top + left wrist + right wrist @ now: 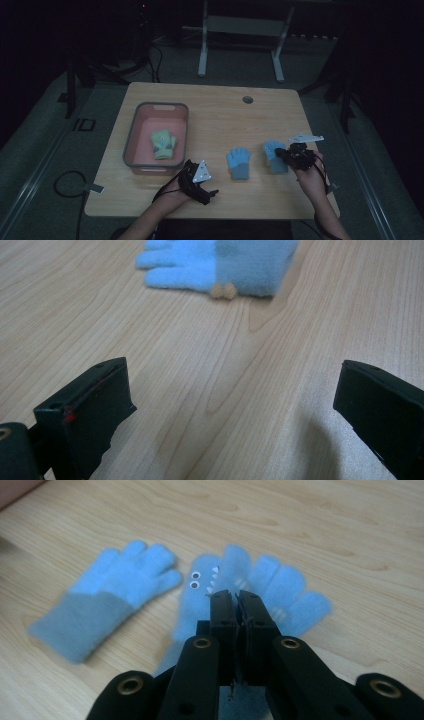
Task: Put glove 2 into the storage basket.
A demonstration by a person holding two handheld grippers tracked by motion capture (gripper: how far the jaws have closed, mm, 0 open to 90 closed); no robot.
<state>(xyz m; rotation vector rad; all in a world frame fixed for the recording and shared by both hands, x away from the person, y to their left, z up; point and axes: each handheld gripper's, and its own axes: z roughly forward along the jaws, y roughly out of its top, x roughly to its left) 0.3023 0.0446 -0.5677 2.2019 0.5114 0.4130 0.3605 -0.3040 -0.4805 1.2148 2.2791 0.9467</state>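
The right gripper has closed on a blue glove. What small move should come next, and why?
Probably lift the blue glove clear of the table and carry it left toward the tray. The right gripper has its jaws shut on it, a green glove already lies in the tray, and the left gripper waits open.

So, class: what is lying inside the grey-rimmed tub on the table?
Inside the tub lies one pale green glove with dark markings, flat on the pink floor. Whatever is beneath that glove is covered, and the markings are too small to make out.
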